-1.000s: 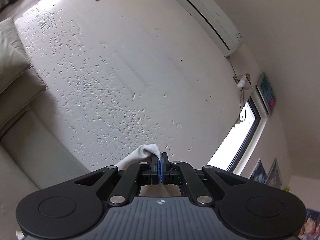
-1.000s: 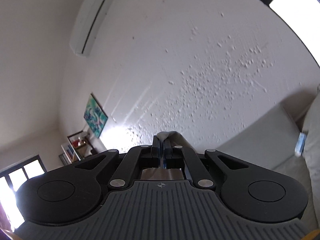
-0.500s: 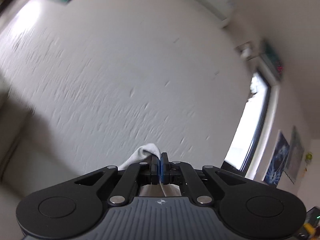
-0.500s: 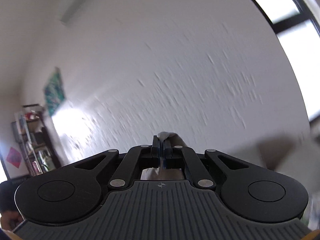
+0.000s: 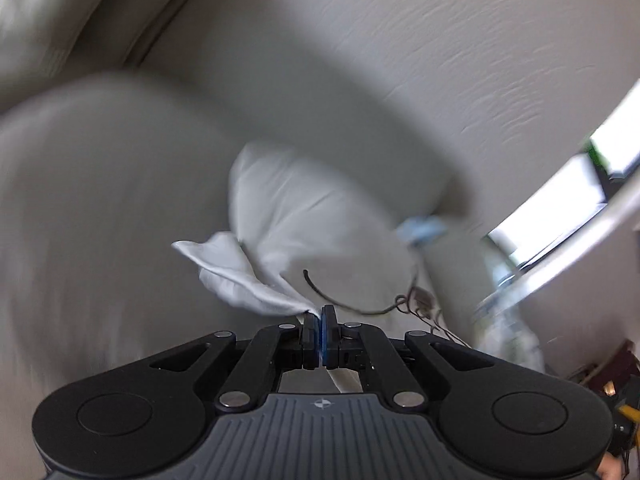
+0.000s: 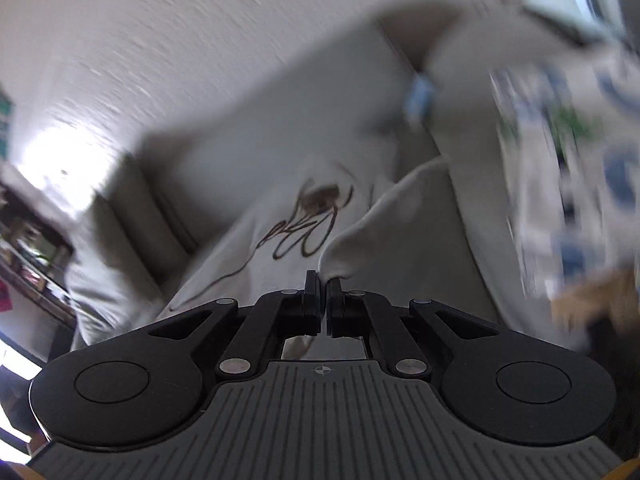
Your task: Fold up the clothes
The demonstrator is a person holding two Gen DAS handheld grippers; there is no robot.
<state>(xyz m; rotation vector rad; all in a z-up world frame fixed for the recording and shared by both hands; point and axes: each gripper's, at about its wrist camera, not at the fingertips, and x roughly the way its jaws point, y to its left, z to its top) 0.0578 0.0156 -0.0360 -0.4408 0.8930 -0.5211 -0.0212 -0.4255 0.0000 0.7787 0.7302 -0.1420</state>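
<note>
Though blurred, white garment [image 6: 288,216] w/ brown scribble print looks bunched; both grippers [image 5: 320,316] [image 6: 322,286] pinch its fabric.

Soft white cloth garment [image 5: 320,240], matt sofa [image 5: 100,220]

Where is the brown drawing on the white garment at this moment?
In the right wrist view the brown drawing is near the middle, on the white garment spread over the sofa, just above the right gripper and left of the raised fold it pinches.
</note>
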